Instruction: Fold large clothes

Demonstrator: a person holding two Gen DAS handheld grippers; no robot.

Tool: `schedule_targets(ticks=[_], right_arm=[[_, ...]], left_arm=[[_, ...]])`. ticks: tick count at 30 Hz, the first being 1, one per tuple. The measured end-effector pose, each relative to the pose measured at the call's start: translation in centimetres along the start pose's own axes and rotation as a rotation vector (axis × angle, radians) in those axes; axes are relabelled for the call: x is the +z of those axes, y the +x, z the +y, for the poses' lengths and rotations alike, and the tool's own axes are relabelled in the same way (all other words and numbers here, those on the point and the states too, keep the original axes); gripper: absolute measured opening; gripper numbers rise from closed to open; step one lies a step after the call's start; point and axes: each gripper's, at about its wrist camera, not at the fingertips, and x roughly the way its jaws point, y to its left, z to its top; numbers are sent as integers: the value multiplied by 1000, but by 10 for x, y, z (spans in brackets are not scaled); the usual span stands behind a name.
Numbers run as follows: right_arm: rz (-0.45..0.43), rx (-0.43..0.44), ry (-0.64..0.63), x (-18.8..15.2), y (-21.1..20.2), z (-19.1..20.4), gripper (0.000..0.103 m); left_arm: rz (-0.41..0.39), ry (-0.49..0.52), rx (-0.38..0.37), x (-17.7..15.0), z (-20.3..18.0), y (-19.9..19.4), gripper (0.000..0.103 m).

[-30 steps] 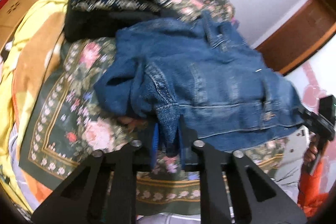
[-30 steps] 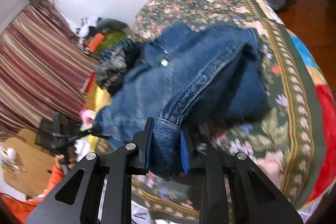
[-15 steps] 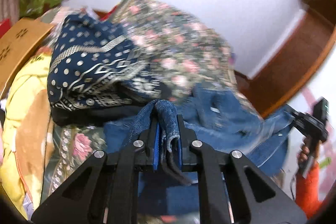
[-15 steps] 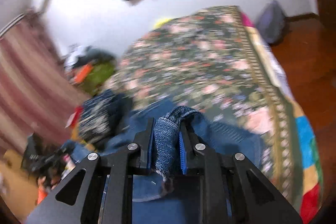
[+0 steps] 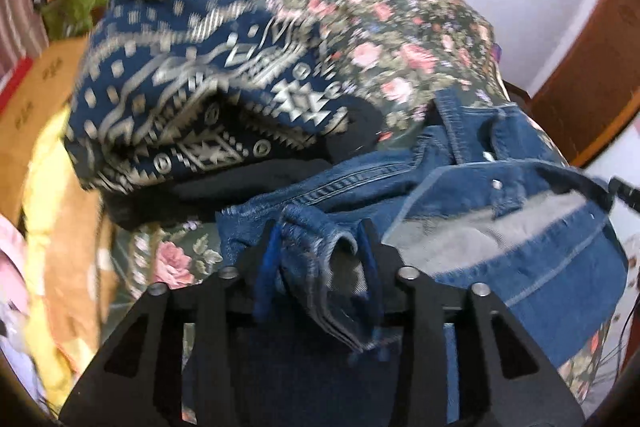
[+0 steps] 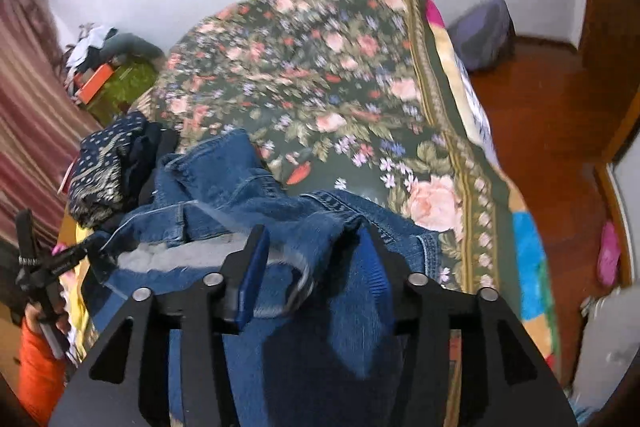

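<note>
Since half a second ago both tools have spread from a tight pinch to wide jaws, denim still lying loosely between them. On the floral bedspread [image 6: 320, 75], the denim jacket [image 5: 500, 211] lies bunched, grey lining showing, beside a navy patterned garment [image 5: 192, 99]. Left tool [image 5: 320, 255] and right tool [image 6: 312, 259] show no readable writing.

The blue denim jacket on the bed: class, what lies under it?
Under the blue denim jacket the dark green floral bedspread shows around its edges. A navy patterned garment sits beside it. Whatever lies directly beneath the denim is covered.
</note>
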Motion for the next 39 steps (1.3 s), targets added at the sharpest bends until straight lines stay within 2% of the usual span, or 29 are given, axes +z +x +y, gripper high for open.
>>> schedule_targets(ticks=[2, 6, 11, 13, 15, 16, 17, 18, 21, 23, 24, 27, 30, 39], right_arm=[[9, 0, -43, -4, -6, 8, 47], [63, -20, -171, -18, 0, 32, 47], [194, -27, -321, -44, 30, 61, 47], [162, -67, -385, -50, 34, 71, 55], [169, -60, -417, -46, 44, 77, 67], [181, -59, -411, -44, 48, 78, 69], [194, -58, -398, -37, 55, 78, 73], [210, -50, -387, -30, 62, 77, 74], [261, -47, -364, -8, 84, 77, 74], [273, -64, -336, 8, 95, 78, 73], [255, -79, -304, 20, 100, 76, 69], [154, -104, -183, 42, 93, 68, 70], [61, -67, -112, 51, 76, 64, 71], [22, -71, -232, 24, 46, 91, 72]], left_arm=[[-31, 45, 0, -2, -9, -18, 45], [-41, 100, -16, -7, -26, -31, 48], [60, 201, -70, -36, -57, -19, 48], [119, 240, -96, -50, -69, -7, 48], [153, 280, -82, -58, -81, 8, 49], [145, 287, -74, -61, -83, 10, 54], [128, 288, -73, -59, -85, 14, 62], [131, 280, -73, -54, -84, 19, 65], [162, 227, -108, -30, -81, 40, 66], [166, 212, -60, -8, -79, 55, 66], [160, 212, -30, 2, -81, 62, 66], [94, 203, 76, 28, -81, 69, 65], [36, 172, 83, 38, -79, 56, 65], [-3, 183, 91, 13, -79, 15, 65]])
